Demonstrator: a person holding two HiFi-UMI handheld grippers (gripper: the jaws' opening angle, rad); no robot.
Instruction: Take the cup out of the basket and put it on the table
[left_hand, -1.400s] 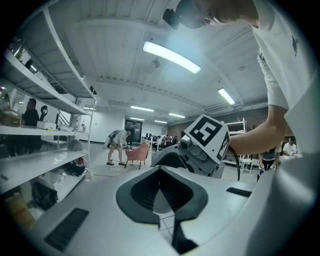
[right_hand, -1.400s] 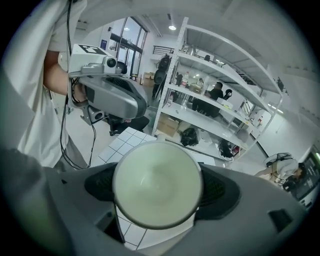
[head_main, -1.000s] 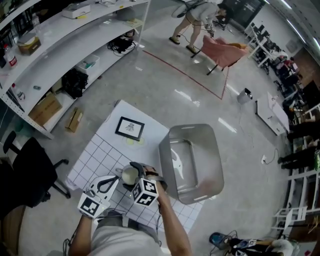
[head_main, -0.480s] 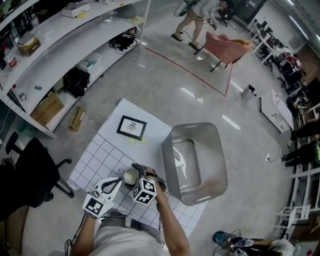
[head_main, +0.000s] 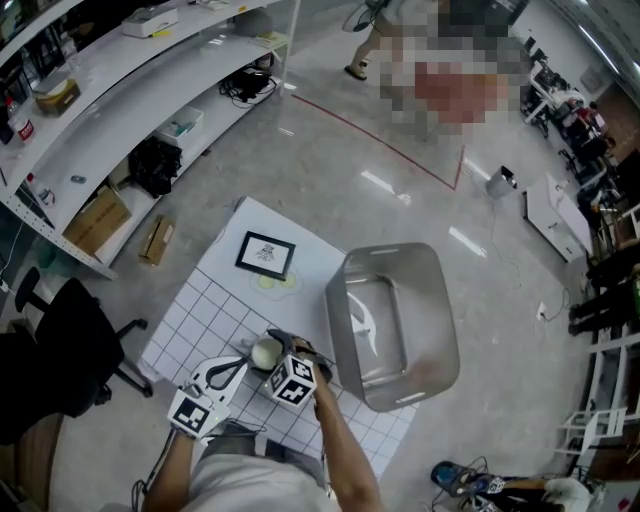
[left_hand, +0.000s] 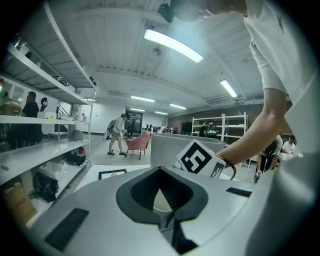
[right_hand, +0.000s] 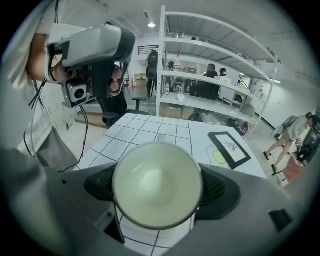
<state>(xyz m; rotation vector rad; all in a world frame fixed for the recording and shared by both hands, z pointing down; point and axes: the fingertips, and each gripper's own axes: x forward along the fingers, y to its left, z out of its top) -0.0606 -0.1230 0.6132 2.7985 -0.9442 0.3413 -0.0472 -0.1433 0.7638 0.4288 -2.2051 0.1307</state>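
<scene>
Left to right across the head view.

Left gripper (left_hand: 160, 171): near-left over the desk (head_main: 200, 310). Jaws closed tip to tip, nothing between them; the pale shape in the gap between the pads is the cup beyond. Idle, just beside the right gripper.

Cup (head_main: 264, 352): out of the basket, over the gridded part of the desk at its near side, left of the basket and apart from it. It sits in the right gripper (right_hand: 157, 189), jaws clamped on its two sides. The right gripper view looks straight into the mouth, so the cup's axis runs along the jaws toward the desk, base farthest from the camera. No view settles whether the base touches the desk.

Basket (head_main: 336, 312): grey, on the right part of the desk, its long axis running near to far. Nothing shows inside but reflections.

Far of the cup: a framed picture (head_main: 265, 255) flat on the desk, well apart from the jaws.

Relation for the next move: cup directly over the desk, base toward it. Judgement: what is left is to set the base on the desk and open the jaws. The right hand does this; the left is near but not needed.

Count: cups 1; baskets 1; grippers 2; framed pictures 1.
</scene>
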